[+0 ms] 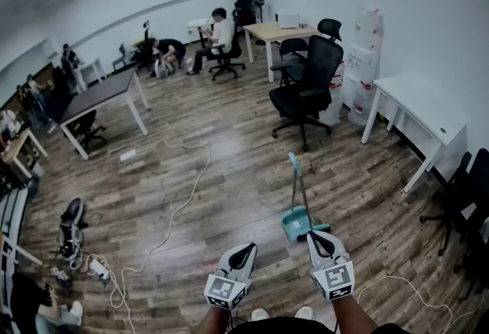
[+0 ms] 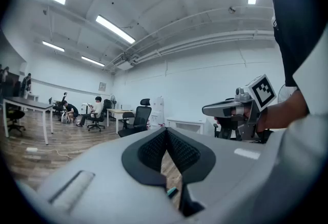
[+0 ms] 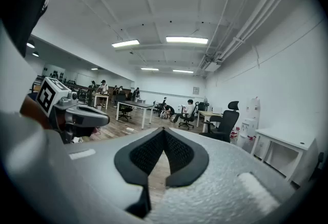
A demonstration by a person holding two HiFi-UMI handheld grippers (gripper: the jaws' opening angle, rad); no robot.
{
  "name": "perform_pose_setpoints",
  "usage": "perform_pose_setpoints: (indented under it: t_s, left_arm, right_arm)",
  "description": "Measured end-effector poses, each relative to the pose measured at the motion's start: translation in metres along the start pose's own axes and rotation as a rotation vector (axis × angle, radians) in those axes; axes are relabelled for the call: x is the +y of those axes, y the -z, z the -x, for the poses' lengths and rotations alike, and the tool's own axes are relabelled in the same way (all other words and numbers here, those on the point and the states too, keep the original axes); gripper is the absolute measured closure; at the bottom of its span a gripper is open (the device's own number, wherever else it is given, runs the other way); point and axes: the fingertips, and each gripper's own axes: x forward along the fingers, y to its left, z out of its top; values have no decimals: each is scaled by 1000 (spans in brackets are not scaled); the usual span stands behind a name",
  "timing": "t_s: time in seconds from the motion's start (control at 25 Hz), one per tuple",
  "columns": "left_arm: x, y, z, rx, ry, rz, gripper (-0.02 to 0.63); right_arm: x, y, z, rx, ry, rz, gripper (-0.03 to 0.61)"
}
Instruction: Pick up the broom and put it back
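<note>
Left gripper (image 1: 245,249): jaws together, pads meet at the tips, nothing clamped. The left gripper view (image 2: 165,131) shows the same, with only floor in the gap below the pads and a small teal bit (image 2: 171,192) that can't be identified. Right gripper (image 1: 315,237): jaws fully together and empty, confirmed in the right gripper view (image 3: 164,130). Both are held side by side, roughly level, low in the head view. Each shows in the other's view: the right one (image 2: 211,110) at 2 o'clock, the left one (image 3: 102,118) at 9 o'clock.

Broom (image 1: 294,166): teal, standing upright with its dustpan (image 1: 293,224) on the floor, at 12 o'clock from the person, just beyond the grippers. The right gripper's tips are just beside the dustpan at its 4 o'clock; can't tell if they touch.

The surface is a wood plank floor (image 1: 229,164). A white cable (image 1: 187,195) snakes across at 9 o'clock of the broom. A black office chair (image 1: 306,88) is at 12 o'clock, and a white desk (image 1: 428,107) against the white wall at 2 o'clock. A dark-topped table (image 1: 95,95) is at 10 o'clock and a wooden table (image 1: 271,30) far at 12. A seated person (image 1: 221,34) is far at 11 o'clock, with more people along the left edge. Strip lights run along the ceiling.
</note>
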Motion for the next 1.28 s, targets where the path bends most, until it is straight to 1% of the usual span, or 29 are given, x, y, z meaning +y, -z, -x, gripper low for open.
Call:
perform_pose_setpoints:
  t_s: [0.08,0.12,0.24,0.36,0.48,0.56,0.72,0.84,0.92,1.0,1.08,1.16,1.28]
  left_arm:
    - [1,2,10,37,0,8,595]
    - [2,2,14,42,-1,9,594]
    - [4,-1,19,17,-3,3,594]
    - [3,-1,23,25,7,10,594]
    - [11,-4,30,-22,-2,-15,595]
    - [18,-4,36,-31,-8,-23,594]
    - [22,-1,48,-7,13,-24,595]
    - [25,0,51,-17,22,-22,595]
    - [27,3,50,-18,25,-16,594]
    - [26,6,49,-2,33,-10,595]
    - [27,7,49,14,38,-3,594]
    - [31,6,47,12,43,-4,595]
    - [37,5,38,-4,45,-26,594]
  right_arm:
    - [7,4,5,13,6,2,578]
    - [10,6,8,17,6,2,578]
    - [17,9,10,20,1,-1,577]
    - [22,5,9,21,10,26,577]
    - [30,-2,7,4,17,61,577]
    - [32,-6,8,-14,30,47,577]
    - [35,-6,10,-30,54,20,577]
    - [40,-3,8,-22,63,6,577]
    - [44,-1,6,-14,65,16,577]
    - [48,-2,4,-15,68,52,576]
    - [51,-4,-1,-19,66,70,575]
    - [53,-5,-8,-22,57,57,575]
    - [51,-5,-19,-21,38,29,575]
